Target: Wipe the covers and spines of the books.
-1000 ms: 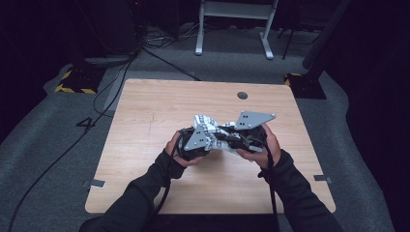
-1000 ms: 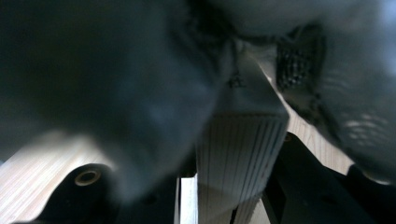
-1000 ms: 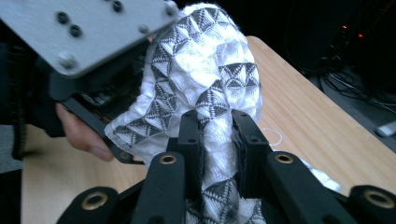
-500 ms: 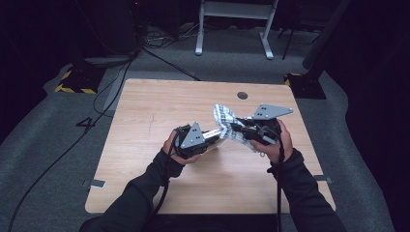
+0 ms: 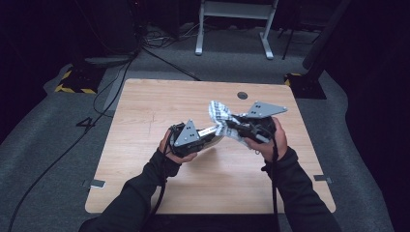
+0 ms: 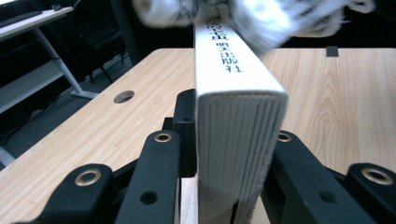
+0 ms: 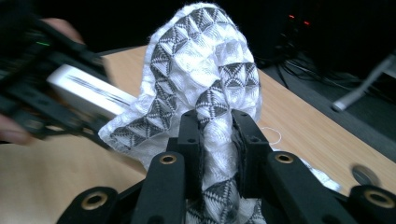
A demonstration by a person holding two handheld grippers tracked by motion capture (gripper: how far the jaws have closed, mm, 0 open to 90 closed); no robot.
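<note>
A white book (image 6: 238,107) with black characters on its spine is clamped between the jaws of my left gripper (image 6: 233,128), just above the wooden table (image 5: 145,106). In the high view the left gripper (image 5: 203,137) points right, with the book (image 5: 211,131) jutting toward the right gripper (image 5: 233,125). A white cloth with a grey triangle pattern (image 7: 201,60) is pinched in the right gripper (image 7: 217,135) and drapes over the book's far end (image 7: 88,95). The cloth (image 5: 218,112) stands up in a bunch between the two hands.
A round cable hole (image 5: 242,95) sits near the table's far edge. Beyond the table stands a white desk frame (image 5: 232,24). Cables trail over the grey floor at the left, beside a black-and-yellow striped base (image 5: 72,88).
The right gripper has drawn to the right with the cloth, so the two hands stand farther apart and the cloth is stretched up off the book. The left hand has stayed put.
</note>
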